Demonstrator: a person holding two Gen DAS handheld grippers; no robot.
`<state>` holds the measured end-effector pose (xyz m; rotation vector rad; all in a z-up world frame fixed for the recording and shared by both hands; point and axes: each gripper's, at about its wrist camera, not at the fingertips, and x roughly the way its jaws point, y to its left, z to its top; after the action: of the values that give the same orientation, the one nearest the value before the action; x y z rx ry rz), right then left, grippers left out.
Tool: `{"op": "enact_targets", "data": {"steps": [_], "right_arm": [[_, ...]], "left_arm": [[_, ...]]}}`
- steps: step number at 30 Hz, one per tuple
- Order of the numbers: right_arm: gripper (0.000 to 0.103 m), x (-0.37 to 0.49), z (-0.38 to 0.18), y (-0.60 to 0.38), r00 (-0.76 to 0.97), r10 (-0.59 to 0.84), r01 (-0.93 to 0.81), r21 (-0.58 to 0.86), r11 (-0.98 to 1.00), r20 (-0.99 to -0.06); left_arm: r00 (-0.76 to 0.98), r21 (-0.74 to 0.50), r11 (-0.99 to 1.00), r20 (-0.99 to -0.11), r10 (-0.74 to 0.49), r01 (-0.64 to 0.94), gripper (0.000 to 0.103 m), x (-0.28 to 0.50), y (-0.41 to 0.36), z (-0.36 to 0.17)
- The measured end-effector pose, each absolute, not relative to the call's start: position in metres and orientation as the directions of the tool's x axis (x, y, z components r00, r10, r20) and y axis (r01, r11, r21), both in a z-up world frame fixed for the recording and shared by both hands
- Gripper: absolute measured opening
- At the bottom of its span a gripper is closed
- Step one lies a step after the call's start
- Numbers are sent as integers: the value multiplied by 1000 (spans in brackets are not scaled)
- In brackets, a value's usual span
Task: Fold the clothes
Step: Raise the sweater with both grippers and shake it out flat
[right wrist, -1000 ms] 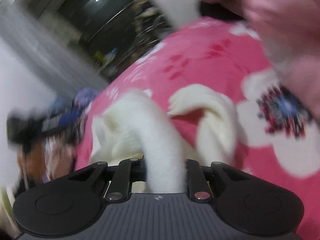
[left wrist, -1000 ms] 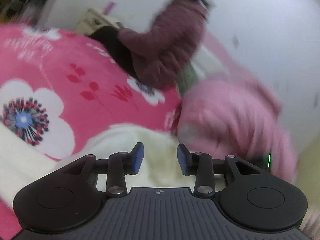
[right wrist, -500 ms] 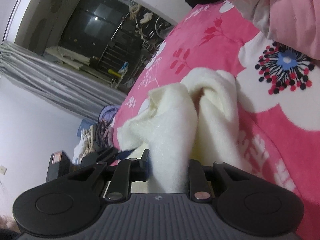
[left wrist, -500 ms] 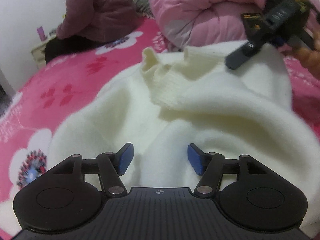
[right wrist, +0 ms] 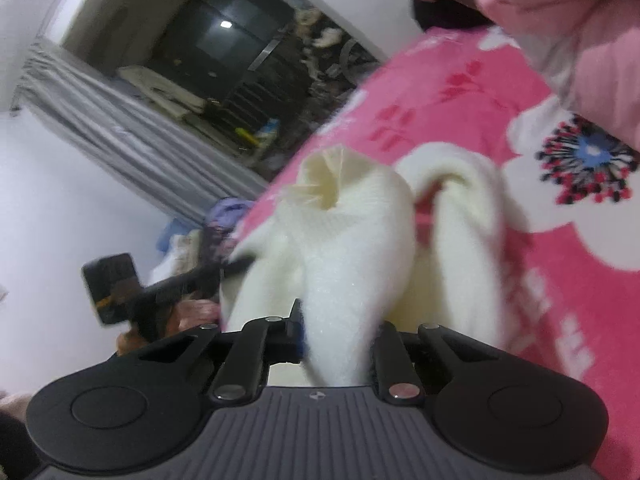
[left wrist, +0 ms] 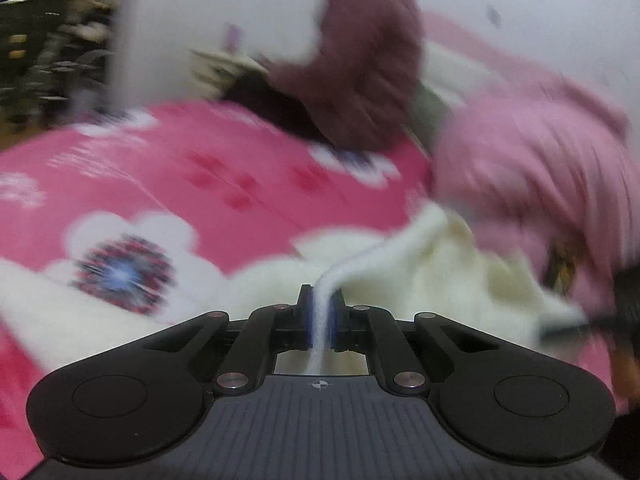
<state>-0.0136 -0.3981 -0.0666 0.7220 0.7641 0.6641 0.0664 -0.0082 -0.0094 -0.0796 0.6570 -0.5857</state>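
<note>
We see a cream sweater (right wrist: 360,248) on a hot-pink bedspread (right wrist: 460,92) printed with white flowers. Beyond the sweater lies a pale pink quilt (left wrist: 532,152).

Pink bedspread (left wrist: 224,168) with white flowers, red sprigs; dark-centred flower (right wrist: 588,160) near right edge. Seated person in maroon padded jacket (left wrist: 360,80) at far side of bed, blurred. Bunched pale pink quilt (left wrist: 540,152) at right. Grey curtain (right wrist: 132,140) beside dark window (right wrist: 232,40). White wall (left wrist: 520,8) behind.
</note>
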Motion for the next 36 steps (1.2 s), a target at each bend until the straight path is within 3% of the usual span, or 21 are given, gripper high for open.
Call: {"op": "enact_targets", "data": {"steps": [6,11,14,18,22,27,31,36], "right_arm": [[14,-48,-31,-366,536,835,-426,815,393,-123],[15,-53,26,-382,584,798,-536,808,242,149],[15,-62,82,-407,593,742,-635,748,192,312],[15,-85,173,-421,537,722,-776,591,220,437],[15,-125,248,-406,447,763,-878,392,274,467],[15,-171,288,-378,413,776,-910,225,347,477],[15,-192,270,-364,495,733,-869,247,429,467],[15,-178,209,-347,683,633,-727,425,540,364]], "left_arm": [[783,-275,880,-406,-471,386,5,67,4,71],[813,-257,848,-257,-523,464,5,64,-30,167],[806,-246,802,-111,-581,544,5,55,-58,234],[765,-256,731,55,-642,633,5,36,-80,310],[689,-272,639,165,-706,720,5,13,-92,358],[561,-267,506,201,-803,820,5,-3,-114,361],[467,-351,393,154,-871,850,5,14,-146,312],[435,-522,383,-24,-900,762,5,66,-174,199]]}}
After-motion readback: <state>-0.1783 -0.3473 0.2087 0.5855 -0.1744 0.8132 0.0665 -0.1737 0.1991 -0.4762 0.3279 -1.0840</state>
